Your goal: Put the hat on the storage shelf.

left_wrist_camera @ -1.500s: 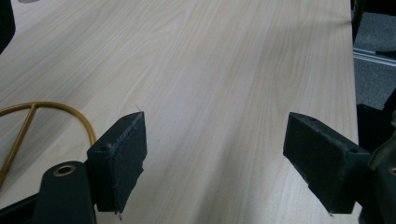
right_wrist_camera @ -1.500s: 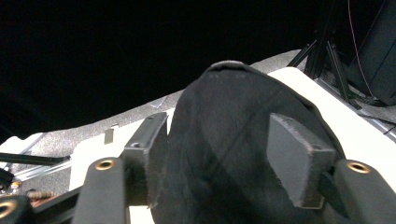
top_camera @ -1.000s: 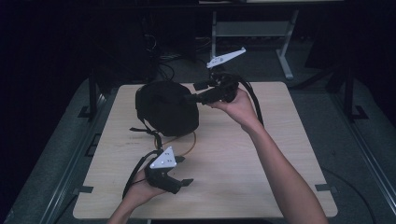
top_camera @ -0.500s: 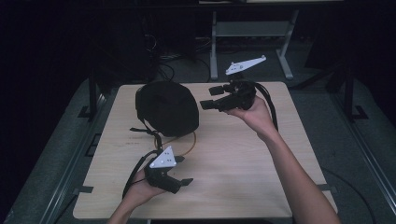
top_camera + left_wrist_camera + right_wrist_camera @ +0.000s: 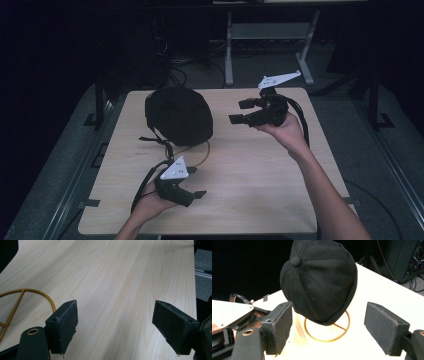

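no readable text, labels, brands or numbers on anything

Black cap (image 5: 178, 115) on gold stand (image 5: 327, 329) blocks table's (image 5: 260, 170) far-left; right half free.

A black cap (image 5: 179, 115) sits on the table (image 5: 250, 170) between the left gripper (image 5: 192, 196) and raised right gripper (image 5: 241, 111).

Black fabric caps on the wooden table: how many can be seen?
1. The black fabric cap sits on a gold wire stand at the far left part of the light wooden table. Nothing suggests another, though the cap's far side is hidden.
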Demonstrator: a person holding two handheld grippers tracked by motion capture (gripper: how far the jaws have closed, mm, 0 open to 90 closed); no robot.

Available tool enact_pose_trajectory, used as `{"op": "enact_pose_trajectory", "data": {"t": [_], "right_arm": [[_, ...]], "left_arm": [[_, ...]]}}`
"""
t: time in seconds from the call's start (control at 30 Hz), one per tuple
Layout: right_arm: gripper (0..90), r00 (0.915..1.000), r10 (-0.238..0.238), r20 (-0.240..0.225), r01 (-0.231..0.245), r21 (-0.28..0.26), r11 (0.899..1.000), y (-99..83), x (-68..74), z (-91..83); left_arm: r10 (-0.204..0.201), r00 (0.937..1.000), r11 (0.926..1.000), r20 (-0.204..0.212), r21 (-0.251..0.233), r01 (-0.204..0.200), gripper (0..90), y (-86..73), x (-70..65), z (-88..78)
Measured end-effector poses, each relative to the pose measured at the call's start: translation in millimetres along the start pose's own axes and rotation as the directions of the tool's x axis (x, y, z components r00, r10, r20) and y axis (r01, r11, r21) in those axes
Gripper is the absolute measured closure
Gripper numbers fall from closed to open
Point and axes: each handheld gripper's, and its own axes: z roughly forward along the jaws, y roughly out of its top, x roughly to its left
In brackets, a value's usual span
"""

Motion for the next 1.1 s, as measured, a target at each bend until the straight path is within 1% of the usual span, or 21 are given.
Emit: {"op": "enact_pose_trajectory", "data": {"t": [0.1,0.13,0.23,0.37,0.4,0.67,0.77,0.8,1.0,1.1], "right_arm": [[21.0,0.9999,0.010,0.006,-0.010,0.005,1.000,-8.3,-2.7,-3.3],[21.0,0.9999,0.010,0.006,-0.010,0.005,1.000,-8.3,-2.7,-3.3],[20.5,0.9999,0.010,0.011,-0.010,0.002,1.000,-14.0,-3.6,-6.0],[20.0,0.9997,0.018,0.018,-0.018,0.002,1.000,-23.0,-6.1,-11.7],[20.0,0.9997,0.018,0.018,-0.018,0.002,1.000,-23.0,-6.1,-11.7],[19.2,0.9988,0.040,0.027,-0.041,0.005,0.999,-39.8,-10.2,-22.0],[19.1,0.9983,0.048,0.033,-0.048,0.006,0.999,-49.4,-12.6,-26.0],[19.1,0.9983,0.048,0.033,-0.048,0.006,0.999,-49.4,-12.6,-26.0],[18.7,0.9971,0.065,0.039,-0.066,0.008,0.998,-65.0,-16.3,-32.3],[18.6,0.9965,0.072,0.043,-0.072,0.011,0.997,-69.5,-17.2,-34.1]], "left_arm": [[0.000,1.0000,1.0000,-0.002,0.002,0.000,20.2,-0.4,0.4,-0.1],[0.005,1.0000,1.0000,-0.004,0.003,-0.005,20.2,-0.4,0.8,-0.3],[-0.003,1.0000,1.0000,-0.004,0.001,0.003,20.2,-0.4,0.8,-0.8],[-0.003,1.0000,1.0000,-0.004,0.005,0.003,20.2,-0.8,0.7,-0.7],[-0.004,1.0000,1.0000,-0.005,0.004,0.004,20.2,-1.0,0.6,-0.6],[-0.010,0.9999,0.9999,-0.004,0.002,0.010,20.1,-1.2,0.8,-0.1],[-0.011,0.9999,0.9999,-0.005,0.005,0.011,20.1,-1.2,0.6,0.4],[-0.011,0.9999,0.9999,-0.006,0.006,0.011,20.1,-1.1,0.6,0.5],[-0.012,0.9999,0.9999,-0.006,0.005,0.012,20.1,-1.1,0.6,1.1],[-0.014,0.9999,0.9999,-0.006,0.004,0.014,20.1,-1.2,0.6,1.7]]}}
